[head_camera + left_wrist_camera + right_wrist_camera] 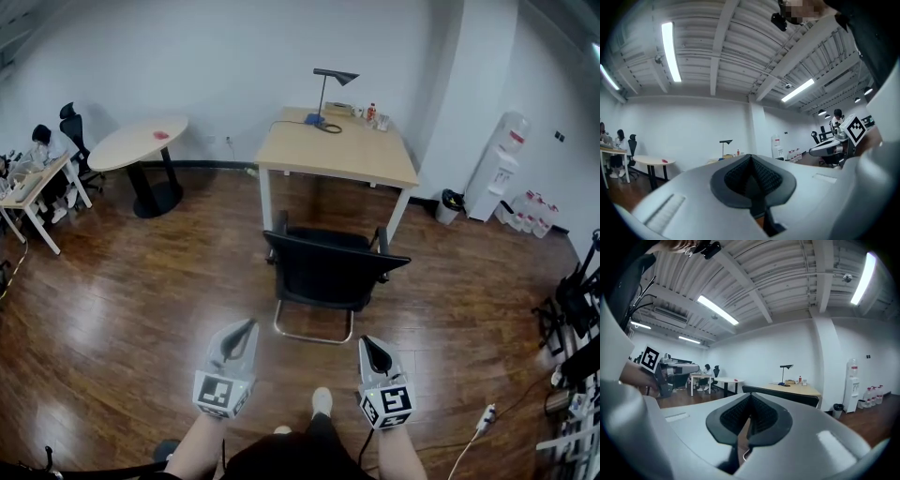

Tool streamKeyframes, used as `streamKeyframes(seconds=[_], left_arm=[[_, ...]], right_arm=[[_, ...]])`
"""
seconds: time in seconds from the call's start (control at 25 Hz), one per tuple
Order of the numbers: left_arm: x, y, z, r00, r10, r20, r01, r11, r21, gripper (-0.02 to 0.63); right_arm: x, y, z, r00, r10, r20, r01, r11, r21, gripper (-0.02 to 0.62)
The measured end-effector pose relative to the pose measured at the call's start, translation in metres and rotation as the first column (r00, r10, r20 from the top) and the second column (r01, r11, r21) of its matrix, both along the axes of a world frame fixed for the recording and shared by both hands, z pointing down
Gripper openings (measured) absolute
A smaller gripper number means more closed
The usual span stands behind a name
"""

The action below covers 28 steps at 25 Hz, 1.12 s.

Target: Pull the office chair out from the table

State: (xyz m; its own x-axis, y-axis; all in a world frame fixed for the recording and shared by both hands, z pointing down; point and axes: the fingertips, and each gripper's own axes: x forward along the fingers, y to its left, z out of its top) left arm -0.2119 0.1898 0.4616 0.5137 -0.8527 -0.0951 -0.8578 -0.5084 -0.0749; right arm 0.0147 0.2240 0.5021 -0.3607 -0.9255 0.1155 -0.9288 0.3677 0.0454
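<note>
Okay, both sets of jaws read fully together and empty. The left gripper has its pads pressed flat against each other in the left gripper view, and the right gripper shows the same in the right gripper view.

Neither gripper touches anything. In the head view they hang side by side over the wooden floor, tips pointing toward the chair and short of it. My shoe shows between them.

The office chair is black and stands on the floor just at the near edge of the worktop, between its two near legs. Its backrest faces me and its sled base sits on the boards. I can't tell whether the seat front is tucked under the top. The right gripper view has the top of the backrest straight ahead beyond the jaws, with the worktop behind it.

On the worktop's far side:
- a desk lamp
- a few small bottles next to the lamp, too small to read

Rest of the room:
- a round table, well left of the worktop
- a person seated at a desk on the far left
- a water dispenser at the right wall, spare jugs beside it
- a dark bin between the worktop and the dispenser
</note>
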Motion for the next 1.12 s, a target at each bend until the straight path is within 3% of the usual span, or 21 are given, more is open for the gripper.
streamKeyframes(seconds=[0.44, 1.12], left_arm=[[-0.013, 0.029, 0.023, 0.998, -0.041, -0.048, 0.037, 0.997, -0.075, 0.002], [-0.01, 0.028, 0.023, 0.999, -0.031, -0.036, 0.029, 0.997, -0.069, 0.002]], right_arm=[[0.012, 0.027, 0.031, 0.998, 0.051, 0.032, -0.05, 0.998, -0.042, 0.012], [0.029, 0.025, 0.027, 0.997, 0.056, 0.057, -0.054, 0.998, -0.043, 0.011]])
